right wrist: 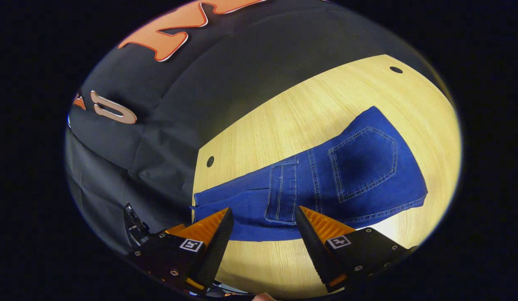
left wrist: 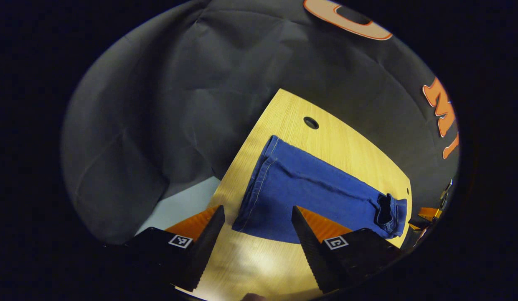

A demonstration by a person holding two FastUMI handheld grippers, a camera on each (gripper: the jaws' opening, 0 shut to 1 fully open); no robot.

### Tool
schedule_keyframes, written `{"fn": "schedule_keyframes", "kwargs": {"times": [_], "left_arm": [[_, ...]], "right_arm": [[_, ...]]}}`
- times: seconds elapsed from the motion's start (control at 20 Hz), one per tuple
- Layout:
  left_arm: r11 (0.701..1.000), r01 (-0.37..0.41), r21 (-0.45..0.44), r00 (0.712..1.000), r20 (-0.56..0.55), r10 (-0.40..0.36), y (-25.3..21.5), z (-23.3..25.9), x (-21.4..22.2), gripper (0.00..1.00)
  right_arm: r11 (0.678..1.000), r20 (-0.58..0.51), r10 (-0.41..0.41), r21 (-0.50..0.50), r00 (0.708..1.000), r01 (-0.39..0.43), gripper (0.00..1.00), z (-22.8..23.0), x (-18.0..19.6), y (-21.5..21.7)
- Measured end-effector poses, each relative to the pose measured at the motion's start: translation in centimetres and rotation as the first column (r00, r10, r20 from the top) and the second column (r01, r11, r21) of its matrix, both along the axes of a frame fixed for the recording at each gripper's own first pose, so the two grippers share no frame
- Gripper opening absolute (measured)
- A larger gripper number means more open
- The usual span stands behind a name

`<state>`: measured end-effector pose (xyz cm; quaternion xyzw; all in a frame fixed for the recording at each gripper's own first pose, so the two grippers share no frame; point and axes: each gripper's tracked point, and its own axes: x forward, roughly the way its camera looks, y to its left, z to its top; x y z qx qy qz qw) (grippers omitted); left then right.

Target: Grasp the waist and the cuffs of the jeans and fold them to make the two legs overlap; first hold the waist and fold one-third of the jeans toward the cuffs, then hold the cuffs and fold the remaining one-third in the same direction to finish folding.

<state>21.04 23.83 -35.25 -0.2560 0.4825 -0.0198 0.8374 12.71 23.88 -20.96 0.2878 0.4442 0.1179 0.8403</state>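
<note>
**Both hand-held grippers open above jeans laid flat on the bench**

In the left gripper view, I hold my left hand-held gripper (left wrist: 257,217) with its jaws spread wide and nothing between them, hovering over a pale wooden bench (left wrist: 326,138). Just ahead lie the blue jeans (left wrist: 309,184), the legs already stacked one on the other. The cuffs (left wrist: 259,184) are the end nearest this gripper; the waist (left wrist: 390,215) lies at the far right, close to the bench's edge. A small round hole (left wrist: 311,122) in the bench sits beyond the jeans.

In the right gripper view, my right hand-held gripper (right wrist: 263,219) is also wide open and empty. The waist end of the jeans (right wrist: 284,194) lies just past its fingertips, with a back pocket (right wrist: 363,161) facing up farther along. The waist reaches the bench (right wrist: 284,121) edge beside another hole (right wrist: 210,161).

Risks, as I judge them: the waist sits right at the bench edge, so a careless tug could drag it over the side. Pinching only the top layer would let the lower leg stay behind and spoil the overlap. Uneven lifting between the two hands could skew the one-third fold.

I see no containers here; the jeans rest directly on the bench.
</note>
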Motion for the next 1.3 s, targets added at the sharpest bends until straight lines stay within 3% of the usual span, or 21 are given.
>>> {"fn": "schedule_keyframes", "kwargs": {"times": [0.25,0.3,0.45,0.65,0.75,0.8,0.85,0.9,0.95,1.05,1.1,1.3], "left_arm": [[0.994,-0.013,-0.111,0.996,-0.090,0.003,-1.0,-3.1,-0.5,0.99],[0.990,-0.027,-0.141,0.999,-0.047,0.021,-0.8,-3.0,1.0,0.98],[0.954,-0.067,-0.293,0.996,-0.069,0.049,-2.2,-1.8,1.7,0.98],[0.910,-0.111,-0.399,0.993,-0.076,0.087,-3.8,-1.2,3.1,0.94],[0.883,-0.142,-0.447,0.989,-0.108,0.104,-5.2,-1.5,3.6,0.79],[0.874,-0.149,-0.462,0.987,-0.128,0.101,-5.6,-1.6,3.3,0.64],[0.885,-0.157,-0.438,0.984,-0.146,0.102,-5.7,-2.5,3.2,0.57],[0.896,-0.170,-0.411,0.983,-0.140,0.122,-5.7,-3.2,3.1,0.27],[0.906,-0.155,-0.393,0.985,-0.127,0.113,-5.5,-2.6,3.0,0.19],[0.939,-0.153,-0.309,0.987,-0.087,0.132,-4.9,-1.8,3.2,0.21],[0.935,-0.143,-0.324,0.990,-0.064,0.129,-4.8,-0.8,3.0,0.08],[0.953,-0.103,-0.284,0.993,0.034,0.117,-4.9,3.3,2.8,0.08]], "right_arm": [[0.998,0.044,-0.055,-0.021,0.997,0.056,0.94,2.2,-0.2,-2.5],[0.998,0.047,-0.065,-0.021,0.997,0.066,0.94,2.6,-0.4,-2.9],[0.995,0.060,-0.098,-0.011,0.993,0.099,0.94,3.5,-0.8,-4.0],[0.993,0.051,-0.121,0.015,0.991,0.120,0.94,3.6,-1.4,-4.7],[0.992,0.042,-0.123,0.028,0.992,0.121,0.94,3.6,-1.8,-4.9],[0.992,0.038,-0.126,0.032,0.991,0.125,0.94,3.5,-1.9,-5.2],[0.991,0.040,-0.128,0.040,0.991,0.126,0.94,3.6,-1.9,-5.5],[0.990,0.039,-0.133,0.044,0.990,0.131,0.94,3.7,-1.9,-5.9],[0.990,0.045,-0.136,0.048,0.990,0.133,0.94,3.9,-1.8,-6.4],[0.989,0.058,-0.140,0.057,0.988,0.137,0.94,4.3,-1.5,-7.4],[0.988,0.068,-0.144,0.061,0.987,0.140,0.94,4.6,-1.4,-7.8],[0.990,0.129,-0.140,0.023,0.982,0.138,0.94,5.2,-0.6,-9.7]]}}
